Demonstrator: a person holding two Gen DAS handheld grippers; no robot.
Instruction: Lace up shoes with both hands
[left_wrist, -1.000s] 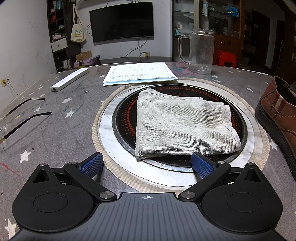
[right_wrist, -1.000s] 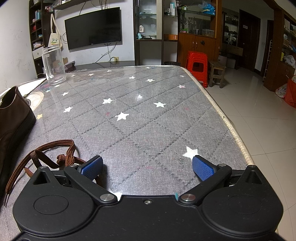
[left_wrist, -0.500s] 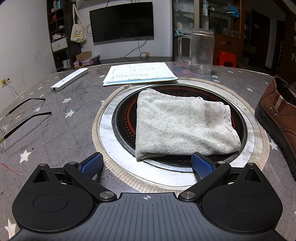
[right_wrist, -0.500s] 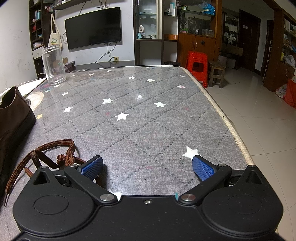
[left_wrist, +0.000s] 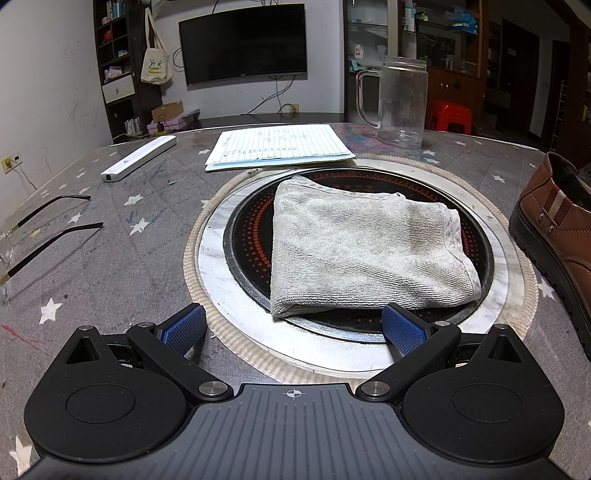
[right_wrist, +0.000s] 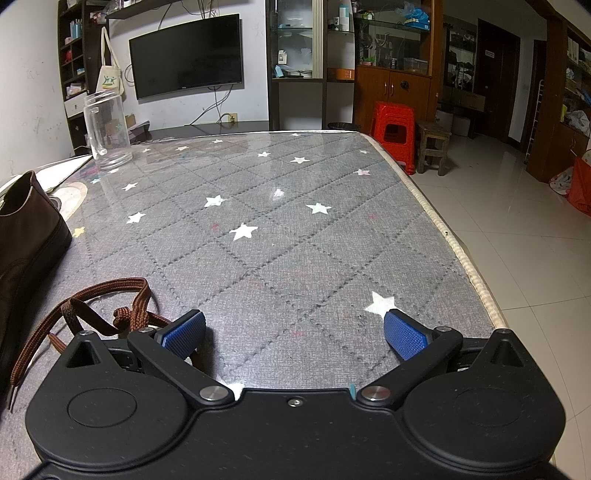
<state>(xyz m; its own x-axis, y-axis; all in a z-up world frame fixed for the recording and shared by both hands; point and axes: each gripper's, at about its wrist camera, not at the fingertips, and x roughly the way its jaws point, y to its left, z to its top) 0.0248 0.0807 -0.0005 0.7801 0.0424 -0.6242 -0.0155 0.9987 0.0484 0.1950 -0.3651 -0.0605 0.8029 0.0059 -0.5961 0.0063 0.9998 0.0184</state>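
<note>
A brown leather shoe (left_wrist: 554, 236) stands at the right edge of the left wrist view, and its heel shows at the left edge of the right wrist view (right_wrist: 26, 229). A loose brown shoelace (right_wrist: 92, 306) lies in a tangle on the table beside the shoe, just left of my right gripper's left finger. My left gripper (left_wrist: 293, 328) is open and empty, low over the table in front of a folded grey towel (left_wrist: 362, 254). My right gripper (right_wrist: 293, 334) is open and empty over bare tablecloth.
The towel lies on a round black cooktop (left_wrist: 251, 236) set in the table. Behind it are a lined paper sheet (left_wrist: 277, 147), a clear glass mug (left_wrist: 402, 103), a white bar (left_wrist: 138, 162) and eyeglasses (left_wrist: 48, 229). The table edge (right_wrist: 461, 258) runs down the right.
</note>
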